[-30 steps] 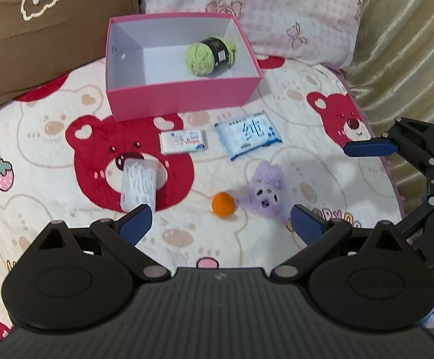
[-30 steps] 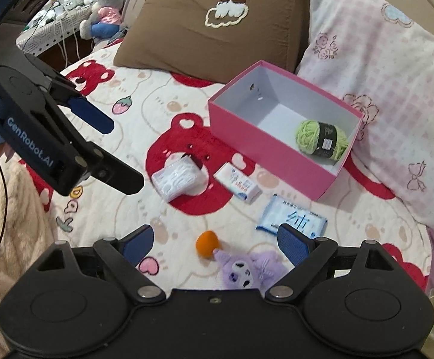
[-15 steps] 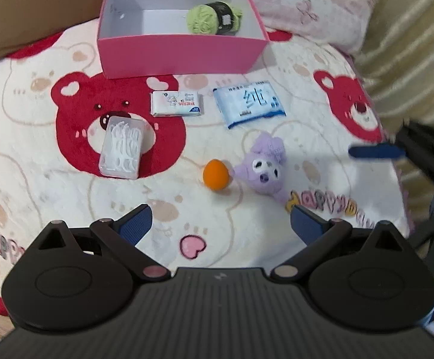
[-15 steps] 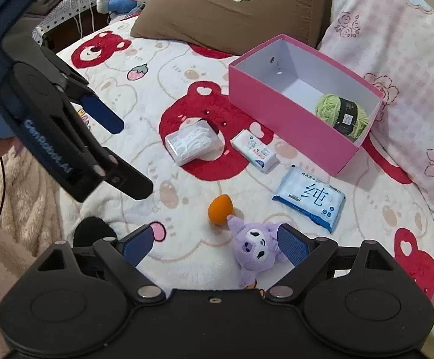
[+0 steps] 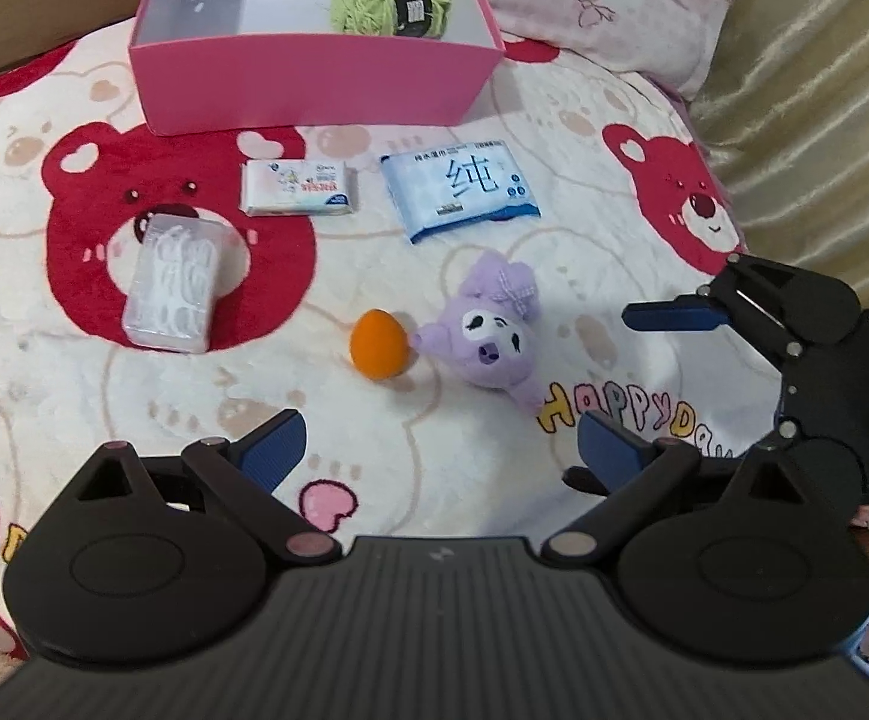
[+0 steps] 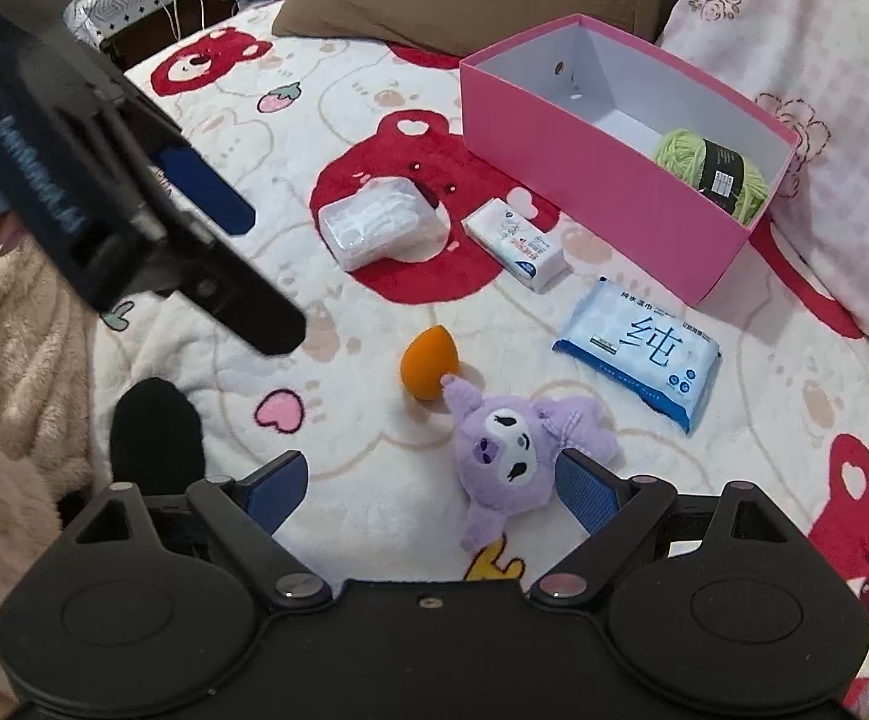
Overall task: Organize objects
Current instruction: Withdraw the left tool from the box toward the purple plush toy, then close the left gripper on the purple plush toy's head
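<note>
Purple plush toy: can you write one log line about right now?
purple plush toy: on blanket, touching orange egg | pink box: holds green yarn | both jaws: open, empty

A pink box with a white inside holds a lime-green yarn ball banded in black. On the cream blanket printed with red bears lie an orange egg-shaped sponge, a lilac plush and a blue-and-white tissue pack.

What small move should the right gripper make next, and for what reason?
Probably lower the right gripper a little further and close on the purple plush toy. Its fingers stand open and empty, the toy lies just ahead between them, and only the green yarn is in the pink box.
</note>
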Motion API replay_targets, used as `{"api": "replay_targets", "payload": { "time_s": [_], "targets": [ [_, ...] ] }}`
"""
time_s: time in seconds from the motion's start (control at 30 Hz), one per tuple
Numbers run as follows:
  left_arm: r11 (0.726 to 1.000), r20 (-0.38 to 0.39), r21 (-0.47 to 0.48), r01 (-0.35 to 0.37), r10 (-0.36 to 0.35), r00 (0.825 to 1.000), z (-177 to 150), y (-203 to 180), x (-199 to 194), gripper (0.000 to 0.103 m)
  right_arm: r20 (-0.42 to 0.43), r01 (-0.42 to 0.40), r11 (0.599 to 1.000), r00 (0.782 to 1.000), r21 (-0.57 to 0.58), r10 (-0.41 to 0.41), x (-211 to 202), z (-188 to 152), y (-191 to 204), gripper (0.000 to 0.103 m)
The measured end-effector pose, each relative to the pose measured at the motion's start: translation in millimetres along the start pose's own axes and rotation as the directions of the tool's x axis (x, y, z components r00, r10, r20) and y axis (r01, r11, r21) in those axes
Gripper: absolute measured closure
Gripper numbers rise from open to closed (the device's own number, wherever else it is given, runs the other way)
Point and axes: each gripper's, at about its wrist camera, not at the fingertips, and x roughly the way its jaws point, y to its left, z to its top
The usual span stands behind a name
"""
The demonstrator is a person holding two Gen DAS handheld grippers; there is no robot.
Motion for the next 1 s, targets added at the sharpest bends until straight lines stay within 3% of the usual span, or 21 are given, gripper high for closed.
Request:
{"api": "replay_targets", "payload": {
  "time_s": [0.2,0.43,0.57,0.7,0.83,1.0],
  "targets": [
    [1.000,0.020,0.022,0.005,-0.005,1.000,-9.0,-6.6,17.9,0.006,0.045,0.024,0.998,0.999,-0.056,-0.021,9.7,-14.3,4.1,0.011],
    [0.998,0.128,-0.024,0.053,-0.050,0.990,-12.7,0.0,27.1,0.006,0.054,0.090,0.996,0.995,-0.022,-0.088,28.0,-28.4,2.3,0.011],
    [0.995,0.148,-0.032,0.095,-0.089,0.985,-17.6,-2.3,36.9,0.006,0.100,0.137,0.988,0.987,-0.067,-0.130,35.6,-37.9,4.7,0.011],
    [0.996,0.180,-0.038,0.075,-0.067,0.981,-18.4,-9.5,49.2,0.006,0.158,0.175,0.979,0.975,-0.105,-0.158,44.8,-43.9,-1.3,0.011],
    [0.998,0.187,-0.031,0.057,-0.050,0.981,-20.3,-16.5,64.5,0.006,0.169,0.159,0.979,0.976,-0.126,-0.136,55.8,-44.9,-12.1,0.011],
    [0.990,0.166,-0.043,0.137,-0.128,0.978,-29.5,-15.0,83.9,0.010,0.160,0.148,0.985,0.978,-0.092,-0.132,73.6,-50.7,-26.6,0.011]
  ]
}}
